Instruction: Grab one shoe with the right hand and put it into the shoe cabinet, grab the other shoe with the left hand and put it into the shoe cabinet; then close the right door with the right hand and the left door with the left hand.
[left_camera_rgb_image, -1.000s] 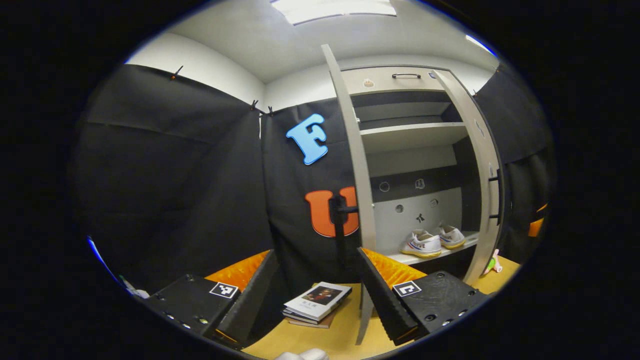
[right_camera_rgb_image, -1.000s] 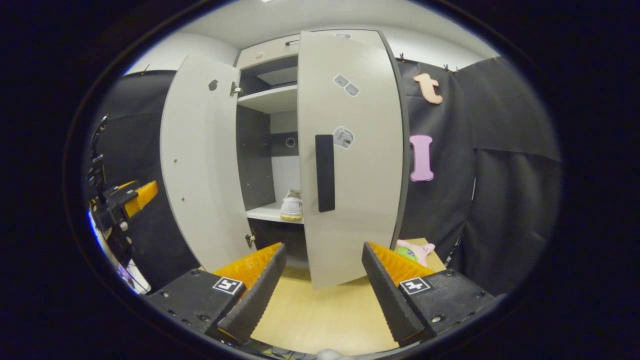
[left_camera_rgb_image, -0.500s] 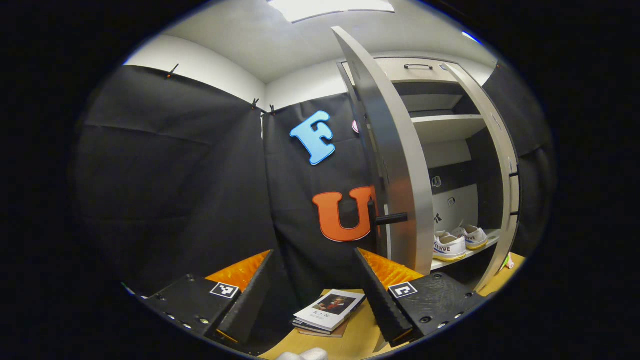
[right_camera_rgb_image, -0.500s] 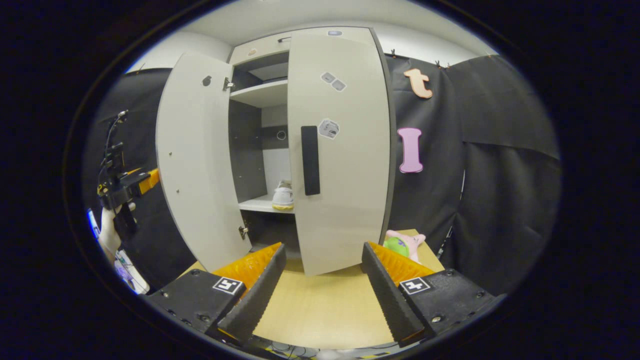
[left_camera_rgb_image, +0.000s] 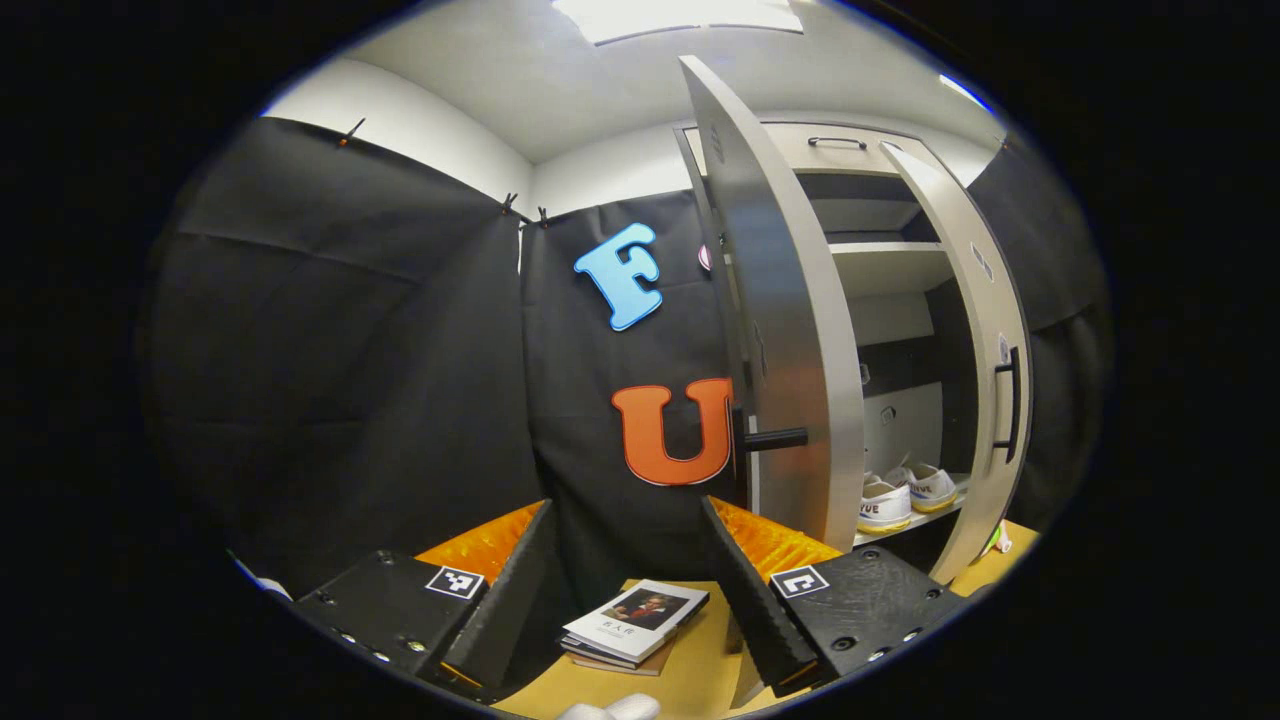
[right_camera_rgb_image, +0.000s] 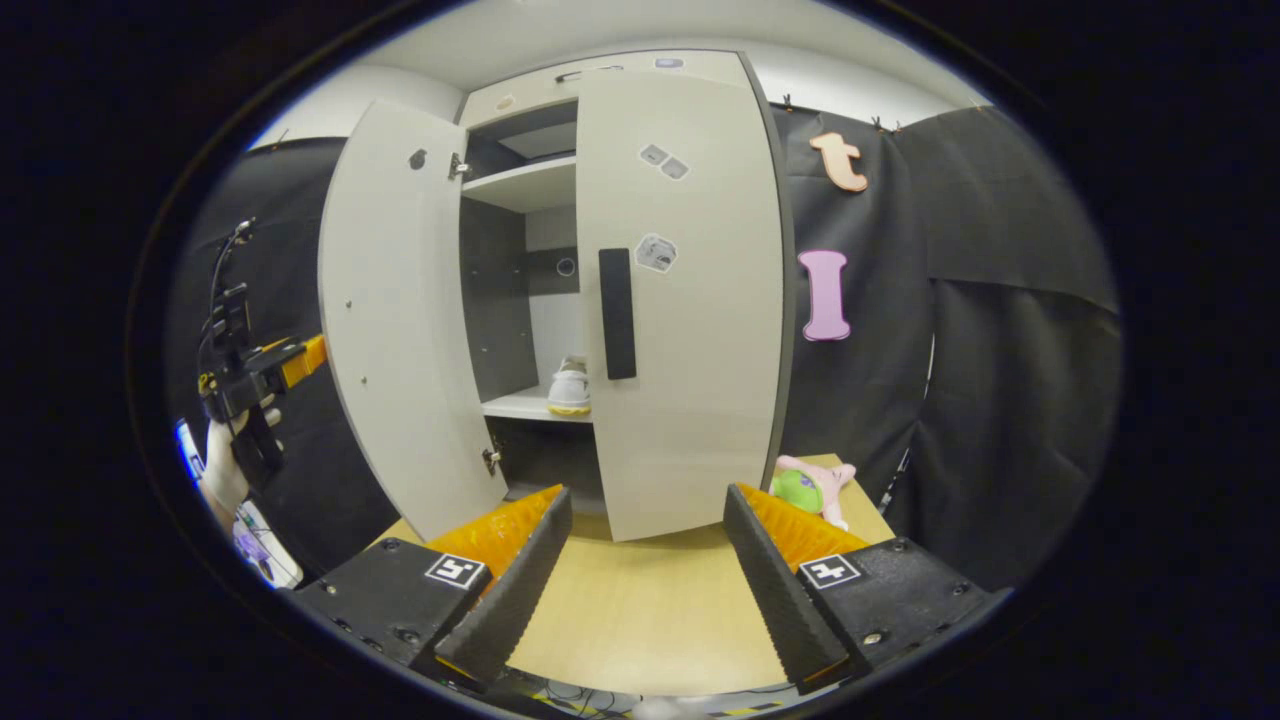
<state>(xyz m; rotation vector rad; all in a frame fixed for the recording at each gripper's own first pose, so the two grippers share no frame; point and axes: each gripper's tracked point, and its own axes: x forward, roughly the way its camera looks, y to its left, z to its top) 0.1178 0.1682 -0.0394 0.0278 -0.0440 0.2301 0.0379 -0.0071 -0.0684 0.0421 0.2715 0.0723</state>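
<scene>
The grey shoe cabinet has its left door (right_camera_rgb_image: 400, 320) swung wide and its right door (right_camera_rgb_image: 685, 300) almost shut, black handle (right_camera_rgb_image: 617, 313) facing me. Two white shoes (left_camera_rgb_image: 885, 505) (left_camera_rgb_image: 930, 485) sit side by side on the lower shelf; one shoe (right_camera_rgb_image: 570, 387) peeks through the gap. My right gripper (right_camera_rgb_image: 648, 495) is open and holds nothing, a short way in front of the right door. My left gripper (left_camera_rgb_image: 627, 505) is open and holds nothing, on the outer side of the left door (left_camera_rgb_image: 790, 330), near its handle (left_camera_rgb_image: 775, 438). A gloved hand (right_camera_rgb_image: 220, 470) holds the left gripper (right_camera_rgb_image: 260, 365).
A small stack of books (left_camera_rgb_image: 635, 622) lies on the wooden table (right_camera_rgb_image: 640, 610) below my left fingers. A pink and green plush toy (right_camera_rgb_image: 810, 488) lies at the foot of the right door. Black cloth walls close in both sides.
The right door has swung nearer to shut and my right gripper has drawn back from it. My left gripper has shifted round to the outer face of the left door.
</scene>
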